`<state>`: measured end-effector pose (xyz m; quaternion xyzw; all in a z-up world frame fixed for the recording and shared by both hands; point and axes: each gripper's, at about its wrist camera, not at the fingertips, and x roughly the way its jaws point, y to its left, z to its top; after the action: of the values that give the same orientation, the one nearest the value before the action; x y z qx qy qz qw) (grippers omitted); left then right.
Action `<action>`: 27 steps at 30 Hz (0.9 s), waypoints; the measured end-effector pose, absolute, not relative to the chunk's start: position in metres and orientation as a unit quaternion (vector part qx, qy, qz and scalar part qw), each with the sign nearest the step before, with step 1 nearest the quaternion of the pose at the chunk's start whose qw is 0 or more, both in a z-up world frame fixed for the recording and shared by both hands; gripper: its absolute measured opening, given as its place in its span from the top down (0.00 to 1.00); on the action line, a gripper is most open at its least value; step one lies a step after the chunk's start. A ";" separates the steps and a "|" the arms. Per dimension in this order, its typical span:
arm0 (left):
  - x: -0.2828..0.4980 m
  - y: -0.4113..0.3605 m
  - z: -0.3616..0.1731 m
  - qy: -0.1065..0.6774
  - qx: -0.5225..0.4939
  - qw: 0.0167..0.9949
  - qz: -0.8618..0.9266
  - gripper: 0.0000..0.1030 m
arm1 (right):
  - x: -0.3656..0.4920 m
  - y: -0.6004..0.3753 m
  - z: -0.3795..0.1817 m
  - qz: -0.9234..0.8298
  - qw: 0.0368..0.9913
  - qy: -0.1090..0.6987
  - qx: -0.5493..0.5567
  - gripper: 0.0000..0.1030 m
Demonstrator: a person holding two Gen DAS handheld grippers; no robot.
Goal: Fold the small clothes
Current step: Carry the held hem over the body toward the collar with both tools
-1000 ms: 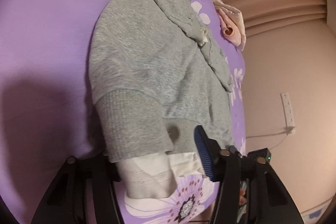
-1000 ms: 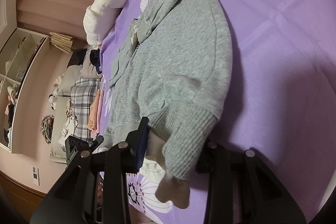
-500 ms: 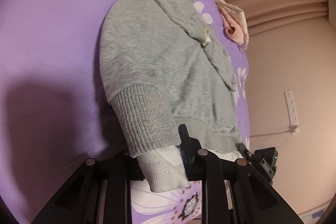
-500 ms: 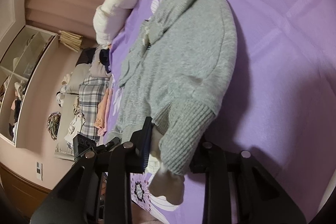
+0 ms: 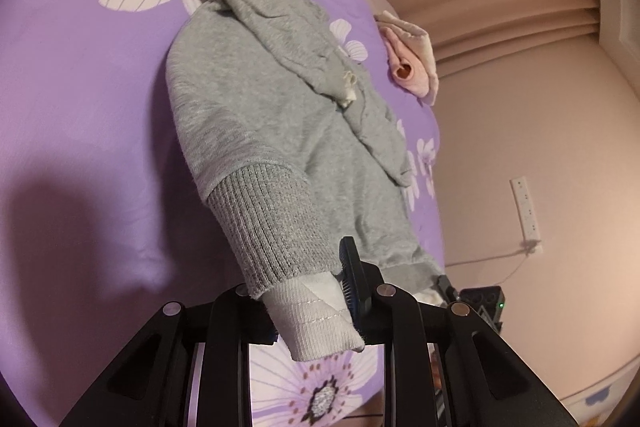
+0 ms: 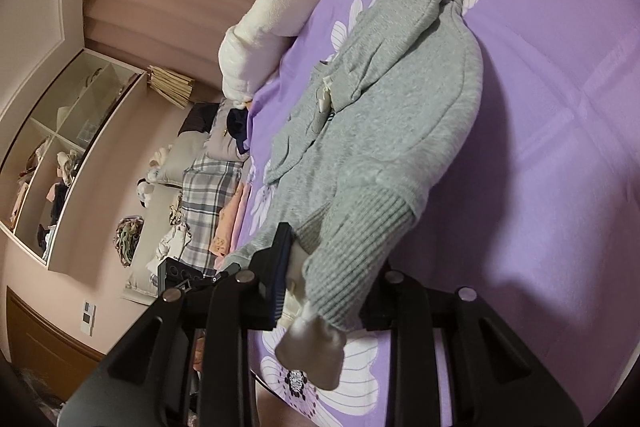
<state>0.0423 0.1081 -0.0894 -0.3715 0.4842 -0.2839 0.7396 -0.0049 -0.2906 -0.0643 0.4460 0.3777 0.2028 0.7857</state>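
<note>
Grey sweater [image 5: 256, 115] on purple white-flowered bedsheet [image 5: 80, 75].

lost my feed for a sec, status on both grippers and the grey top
Left gripper shut on ribbed hem. Right gripper shut on hem too. Grey sweatshirt flat on purple sheet, near edge lifted. Nothing blocking the fold.

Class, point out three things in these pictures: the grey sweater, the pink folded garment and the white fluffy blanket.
grey sweater [image 5: 256, 115], left wrist view, on its flat body panel.
pink folded garment [image 5: 412, 67], left wrist view, on its rolled end.
white fluffy blanket [image 6: 260, 35], right wrist view, on its bunched middle.
</note>
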 end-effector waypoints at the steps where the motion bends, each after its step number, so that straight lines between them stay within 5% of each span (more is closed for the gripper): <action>1: 0.043 0.107 -0.088 0.482 -0.371 0.741 -0.285 0.79 | -0.004 -0.291 -0.064 0.203 0.786 0.377 0.446 0.73; 27: 0.064 0.101 -0.073 0.464 -0.364 0.749 -0.301 0.79 | 0.000 -0.289 -0.056 0.212 0.796 0.360 0.438 0.73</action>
<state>0.0642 0.1014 -0.0726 -0.3638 0.4643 -0.3008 0.7494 0.0001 -0.2894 -0.0561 0.4383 0.3596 0.2118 0.7961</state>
